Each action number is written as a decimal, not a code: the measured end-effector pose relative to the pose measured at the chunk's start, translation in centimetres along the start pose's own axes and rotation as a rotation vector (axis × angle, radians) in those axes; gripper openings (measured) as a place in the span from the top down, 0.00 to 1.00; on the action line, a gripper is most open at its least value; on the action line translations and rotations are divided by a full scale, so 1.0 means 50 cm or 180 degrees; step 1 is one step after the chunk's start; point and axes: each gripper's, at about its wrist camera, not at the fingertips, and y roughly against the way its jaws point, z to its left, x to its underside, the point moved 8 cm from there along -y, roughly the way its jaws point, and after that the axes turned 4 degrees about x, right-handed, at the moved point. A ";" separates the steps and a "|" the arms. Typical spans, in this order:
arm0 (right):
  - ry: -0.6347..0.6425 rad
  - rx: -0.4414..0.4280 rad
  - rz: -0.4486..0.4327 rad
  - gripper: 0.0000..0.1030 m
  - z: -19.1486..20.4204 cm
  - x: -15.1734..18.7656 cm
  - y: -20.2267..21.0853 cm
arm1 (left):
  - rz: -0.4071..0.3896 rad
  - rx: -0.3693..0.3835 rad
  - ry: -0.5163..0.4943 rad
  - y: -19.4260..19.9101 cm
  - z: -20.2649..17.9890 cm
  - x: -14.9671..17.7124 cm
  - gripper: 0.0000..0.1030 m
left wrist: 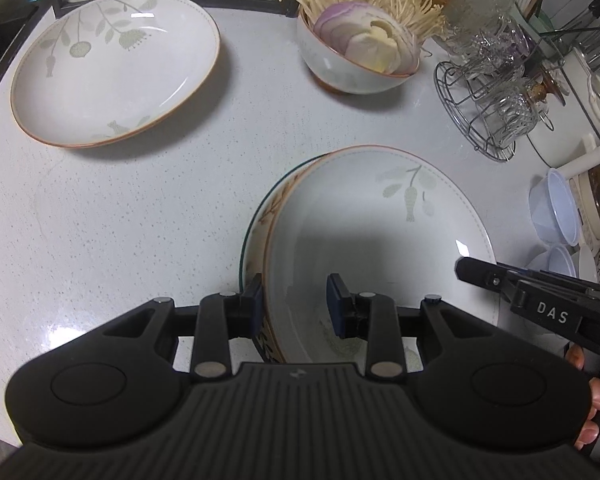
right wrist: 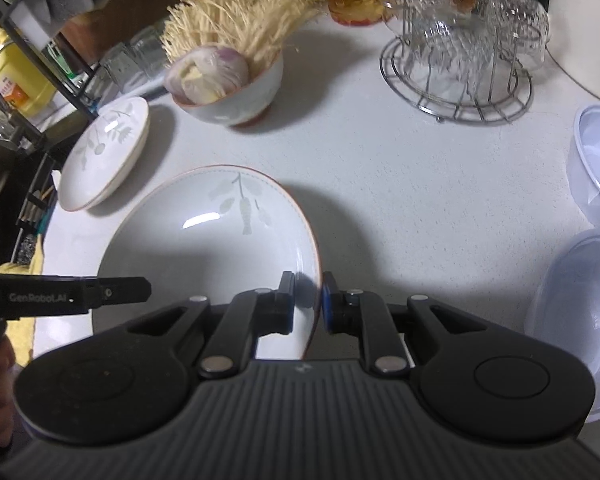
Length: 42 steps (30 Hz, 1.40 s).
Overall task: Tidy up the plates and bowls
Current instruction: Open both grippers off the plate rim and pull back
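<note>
Now, far left on counter [left wrist: 100, 248]: lone plate [left wrist: 116, 68], flat, well apart from my claws. My left claw [left wrist: 296, 304] reaches forward, low, fingers spread astride left rims of two stacked plates, not pressed. Upper plate [right wrist: 204, 248] sits on lower plate [left wrist: 260, 220], which peeks out at left. My right claw [right wrist: 307, 302] level, pinching upper plate's right rim. Behind: bowl [right wrist: 236, 96] holding onion and mushrooms. Right: wire glass rack [right wrist: 460, 64], plastic tubs [right wrist: 596, 168].

Wire glass rack [right wrist: 456, 76], clear plastic tubs [right wrist: 596, 168], yellow oil bottle [right wrist: 14, 76]
</note>
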 end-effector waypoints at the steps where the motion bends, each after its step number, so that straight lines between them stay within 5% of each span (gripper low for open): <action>1: -0.0003 -0.0003 0.0006 0.82 -0.001 0.002 -0.002 | -0.0009 -0.0002 0.0004 0.000 0.000 0.000 0.65; 12: -0.0052 0.0024 0.0029 0.83 0.001 -0.001 -0.008 | 0.0011 0.0114 0.0113 0.015 0.007 -0.004 0.56; 24: -0.0022 0.0129 0.0080 0.83 0.009 -0.011 -0.010 | -0.0238 -0.0052 0.0035 0.097 0.026 0.015 0.47; 42: -0.0100 0.0105 -0.1005 0.83 0.123 -0.061 0.257 | -0.1121 0.0009 -0.0240 0.354 -0.006 -0.025 0.47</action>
